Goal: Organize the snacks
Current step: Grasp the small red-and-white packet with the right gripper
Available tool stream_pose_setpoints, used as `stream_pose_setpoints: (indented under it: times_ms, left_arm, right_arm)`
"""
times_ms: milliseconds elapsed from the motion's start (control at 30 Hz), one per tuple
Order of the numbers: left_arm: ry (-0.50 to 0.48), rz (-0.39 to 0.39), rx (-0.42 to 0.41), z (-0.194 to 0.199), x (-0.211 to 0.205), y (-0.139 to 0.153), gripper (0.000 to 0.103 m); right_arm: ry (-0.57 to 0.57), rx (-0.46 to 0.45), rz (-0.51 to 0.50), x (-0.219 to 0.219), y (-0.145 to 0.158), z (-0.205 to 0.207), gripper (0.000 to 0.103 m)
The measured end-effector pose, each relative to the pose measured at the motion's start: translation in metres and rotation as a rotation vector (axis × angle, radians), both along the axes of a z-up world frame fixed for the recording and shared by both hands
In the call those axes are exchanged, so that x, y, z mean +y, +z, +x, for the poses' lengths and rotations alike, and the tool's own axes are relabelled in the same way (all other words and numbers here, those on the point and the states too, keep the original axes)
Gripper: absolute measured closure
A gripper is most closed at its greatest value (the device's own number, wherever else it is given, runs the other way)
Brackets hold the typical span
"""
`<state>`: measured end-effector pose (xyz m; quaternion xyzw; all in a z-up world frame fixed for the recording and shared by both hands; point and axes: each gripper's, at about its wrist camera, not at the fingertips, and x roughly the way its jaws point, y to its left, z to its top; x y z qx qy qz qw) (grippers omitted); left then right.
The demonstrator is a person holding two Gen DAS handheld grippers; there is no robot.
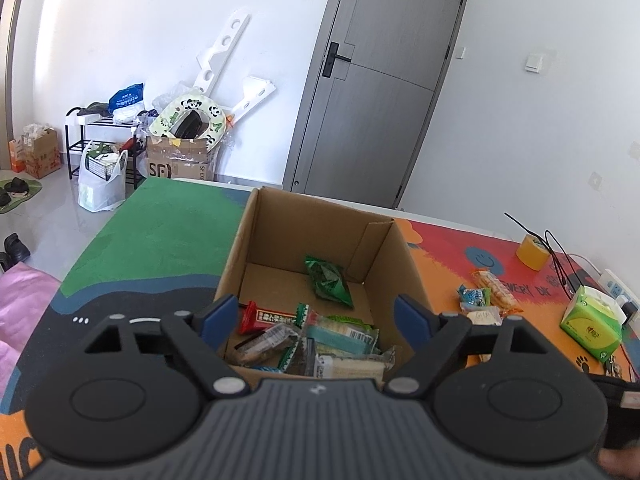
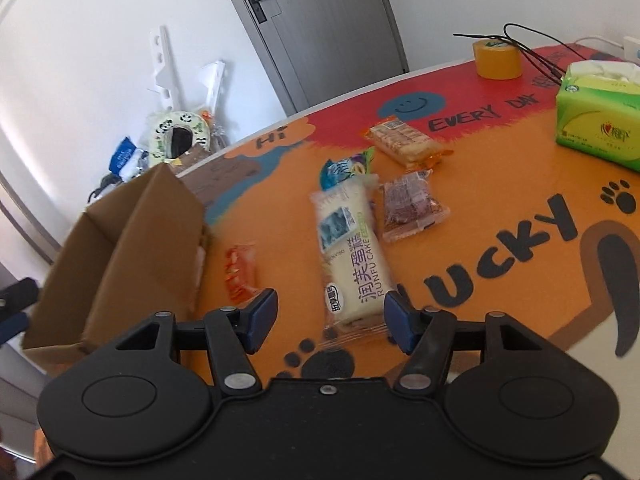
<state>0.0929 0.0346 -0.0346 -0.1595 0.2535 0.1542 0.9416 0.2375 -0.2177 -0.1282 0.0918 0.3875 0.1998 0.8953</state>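
Note:
An open cardboard box [image 1: 272,232] stands on the table and holds several snack packets, among them a green bag [image 1: 329,280] and a red bar [image 1: 266,316]. My left gripper [image 1: 318,318] is open and empty above the box's near edge. In the right wrist view the box [image 2: 120,248] is at the left. My right gripper [image 2: 330,320] is open, its jaws either side of the near end of a long white Runfu cake packet [image 2: 352,256] lying on the table. A small orange packet [image 2: 240,270], a dark cake packet [image 2: 412,204], a blue packet [image 2: 340,170] and a biscuit packet [image 2: 404,140] lie nearby.
A green tissue box [image 2: 596,120], a yellow tape roll [image 2: 496,58] and black wires [image 2: 532,54] sit at the table's far right. A colourful mat [image 2: 500,240] covers the table. A grey door [image 1: 380,80] and floor clutter [image 1: 180,140] are behind.

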Motion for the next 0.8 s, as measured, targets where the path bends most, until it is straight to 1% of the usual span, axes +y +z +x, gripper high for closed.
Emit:
stream_pose_setpoints:
  times_ms: [100,233,300,400,467,533,633,700,767,800]
  left_arm:
    - [0.003,-0.007,0.001,0.002,0.003,-0.002,0.018]
    - [0.0,-0.012,0.002,0.005,0.006,-0.003,0.018]
    - [0.0,-0.013,-0.001,0.006,0.007,-0.003,0.018]
    - [0.003,-0.019,-0.003,0.007,0.009,-0.003,0.018]
    - [0.007,-0.023,-0.003,0.008,0.009,-0.003,0.018]
    - [0.004,-0.022,-0.013,0.009,0.008,0.0,0.018]
    - [0.01,-0.016,-0.04,0.007,0.009,0.007,0.018]
    - [0.006,-0.001,-0.055,0.007,0.012,0.012,0.018]
    - [0.017,0.017,-0.054,0.009,0.016,0.013,0.017]
    - [0.027,0.014,-0.049,0.011,0.02,0.011,0.017]
  right_arm:
    - [-0.013,-0.007,-0.042,0.007,-0.005,0.009,0.042]
    - [-0.032,-0.051,-0.106,0.014,-0.002,0.015,0.041]
    - [-0.035,-0.067,-0.095,0.013,0.003,0.017,0.035]
    - [-0.04,-0.075,-0.057,0.011,0.011,0.018,0.035]
    - [-0.006,-0.076,-0.027,0.015,0.014,0.017,0.035]
    - [0.038,-0.067,-0.003,0.023,0.016,0.018,0.037]
    - [0.085,-0.053,0.014,0.037,0.015,0.021,0.044]
    - [0.108,-0.034,0.022,0.047,0.012,0.024,0.05]
    - [0.123,-0.009,0.033,0.055,0.007,0.029,0.052]
    - [0.126,0.002,0.03,0.059,0.004,0.031,0.054]
